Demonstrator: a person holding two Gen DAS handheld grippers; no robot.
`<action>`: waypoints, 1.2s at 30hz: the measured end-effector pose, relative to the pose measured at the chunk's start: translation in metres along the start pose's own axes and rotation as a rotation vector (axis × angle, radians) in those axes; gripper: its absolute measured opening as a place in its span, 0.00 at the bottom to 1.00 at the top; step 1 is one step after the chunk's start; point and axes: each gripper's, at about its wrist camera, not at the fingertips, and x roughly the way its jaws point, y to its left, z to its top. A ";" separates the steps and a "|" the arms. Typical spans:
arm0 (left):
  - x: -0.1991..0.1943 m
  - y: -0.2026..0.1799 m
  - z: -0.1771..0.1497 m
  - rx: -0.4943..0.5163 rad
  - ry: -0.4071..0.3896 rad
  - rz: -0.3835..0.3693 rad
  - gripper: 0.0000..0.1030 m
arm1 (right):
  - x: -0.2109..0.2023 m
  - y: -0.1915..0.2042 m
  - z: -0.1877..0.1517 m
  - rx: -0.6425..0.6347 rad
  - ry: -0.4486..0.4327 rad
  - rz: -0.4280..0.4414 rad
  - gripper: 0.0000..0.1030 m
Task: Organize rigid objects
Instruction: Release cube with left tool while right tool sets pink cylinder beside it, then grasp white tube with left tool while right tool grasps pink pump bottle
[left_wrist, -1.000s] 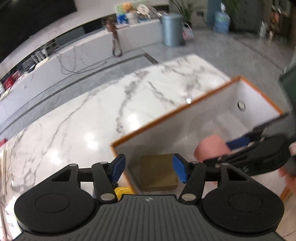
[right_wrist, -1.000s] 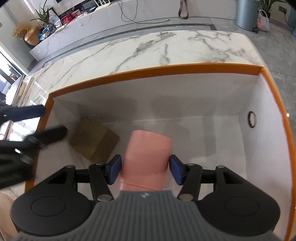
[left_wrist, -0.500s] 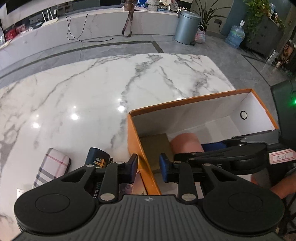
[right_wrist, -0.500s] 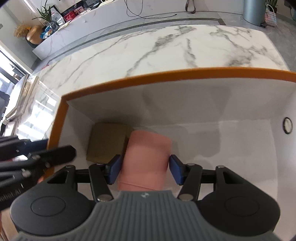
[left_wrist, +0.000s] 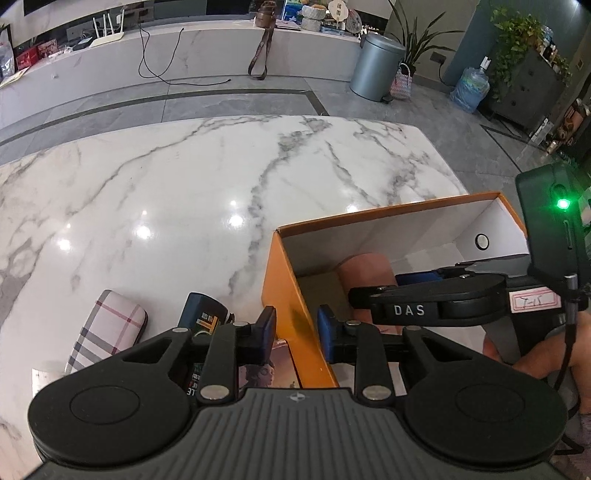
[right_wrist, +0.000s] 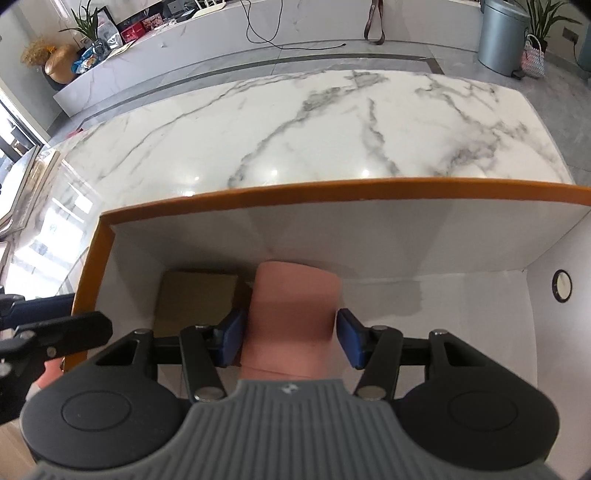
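An orange box (left_wrist: 284, 295) with a white inside stands on the marble table; in the right wrist view its rim (right_wrist: 332, 188) runs across the frame. My right gripper (right_wrist: 290, 341) is shut on a pink cylinder (right_wrist: 293, 314) and holds it low inside the box, beside a flat brown box (right_wrist: 195, 299). The cylinder (left_wrist: 365, 267) also shows in the left wrist view. My left gripper (left_wrist: 295, 328) straddles the box's left wall, its jaws narrow with a gap to the wall on each side.
Left of the orange box lie a plaid case (left_wrist: 107, 332), a dark blue can (left_wrist: 201, 317) and a printed card (left_wrist: 262, 369). The marble table (left_wrist: 184, 192) stretches beyond. A grey bin (left_wrist: 376, 66) stands on the floor far off.
My left gripper moved left out of the box to its left wall and narrowed its jaws. My right gripper carried the pink cylinder left and deeper, next to the brown box.
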 end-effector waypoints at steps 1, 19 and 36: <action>-0.001 0.000 -0.001 0.002 -0.003 0.001 0.31 | -0.001 0.000 0.000 0.002 -0.001 -0.001 0.55; -0.070 0.036 -0.022 -0.056 -0.096 0.059 0.31 | -0.091 0.057 -0.021 -0.129 -0.201 0.079 0.57; -0.090 0.123 -0.081 -0.100 -0.049 0.284 0.35 | -0.070 0.187 -0.072 -0.250 -0.116 0.255 0.52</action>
